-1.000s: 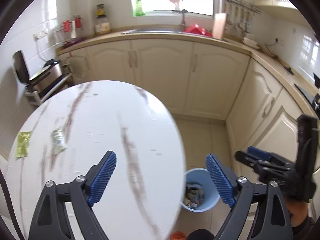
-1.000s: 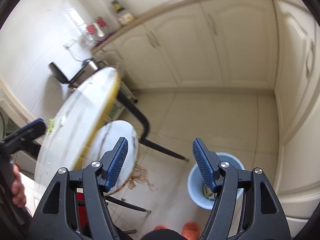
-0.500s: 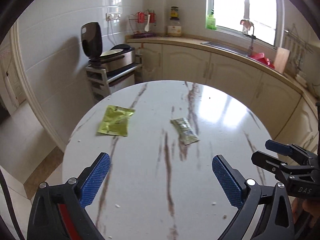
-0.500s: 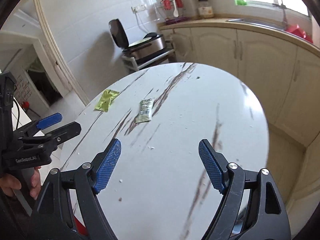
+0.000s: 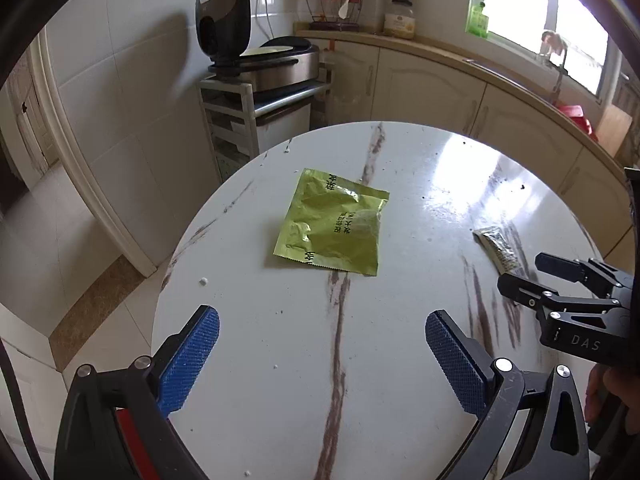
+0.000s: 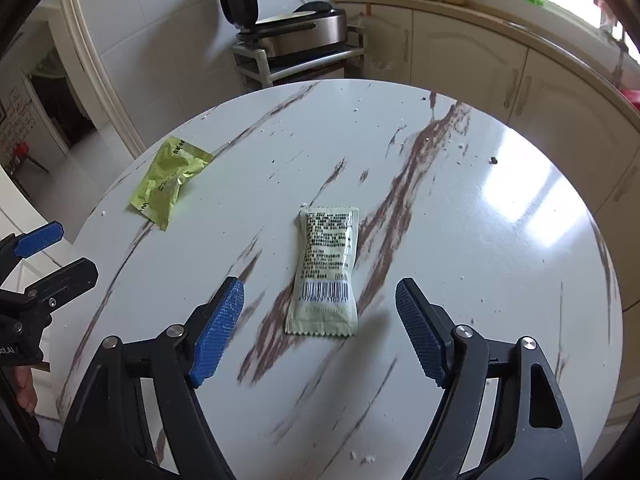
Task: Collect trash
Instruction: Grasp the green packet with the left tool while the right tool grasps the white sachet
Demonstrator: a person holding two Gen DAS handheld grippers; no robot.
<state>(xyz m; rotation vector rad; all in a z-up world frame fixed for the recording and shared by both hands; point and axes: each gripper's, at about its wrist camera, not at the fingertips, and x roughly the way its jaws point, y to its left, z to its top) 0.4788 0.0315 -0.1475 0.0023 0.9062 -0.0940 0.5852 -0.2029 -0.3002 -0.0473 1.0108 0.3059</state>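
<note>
Left gripper [image 5: 322, 354] wide open, empty; green wrapper [image 5: 334, 226] flat on table [image 5: 400, 380], straight ahead, nearer this hand. Right gripper [image 6: 320, 330] empty, jaws closing; pale sachet [image 6: 326, 270] lies ahead, long axis along the fingers.

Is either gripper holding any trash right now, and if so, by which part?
Nothing is held. The left gripper is open short of the green wrapper; the right gripper, jaws closing, straddles the pale sachet without touching it.
</note>
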